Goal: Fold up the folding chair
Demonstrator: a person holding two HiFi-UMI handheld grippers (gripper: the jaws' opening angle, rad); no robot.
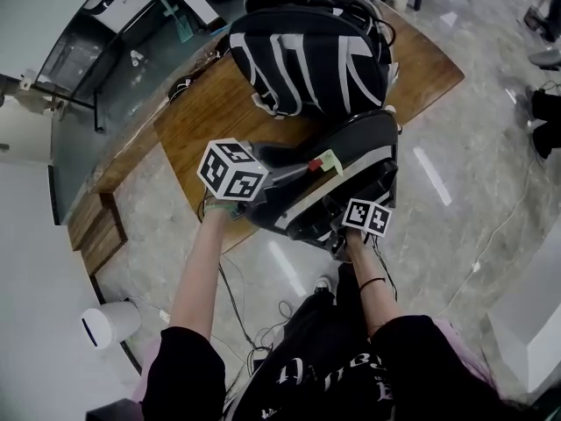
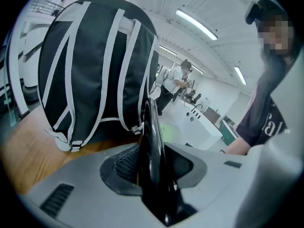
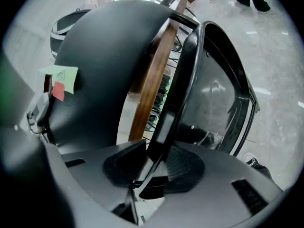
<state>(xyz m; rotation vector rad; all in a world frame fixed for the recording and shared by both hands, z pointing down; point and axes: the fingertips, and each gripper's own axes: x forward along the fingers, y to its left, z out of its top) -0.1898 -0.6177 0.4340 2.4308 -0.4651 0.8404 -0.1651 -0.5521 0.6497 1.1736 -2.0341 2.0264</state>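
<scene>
Black folding chair (image 1: 351, 143) lay over the near edge of the wooden table (image 1: 197, 117), beside a striped backpack (image 1: 307, 60); left gripper (image 2: 152, 163) seemingly pinched its thin rim, right gripper (image 3: 156, 163) clamped narrowly on another edge.

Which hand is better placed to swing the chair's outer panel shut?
Probably right: the right gripper clamps the outer panel rim, across a gap from the shell with the sticky note. The left gripper holds the shell's edge.

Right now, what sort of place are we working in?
Probably a lab or workshop hall: long ceiling strip lights, people standing at a white workbench, and cables trailing over a polished floor.
</scene>
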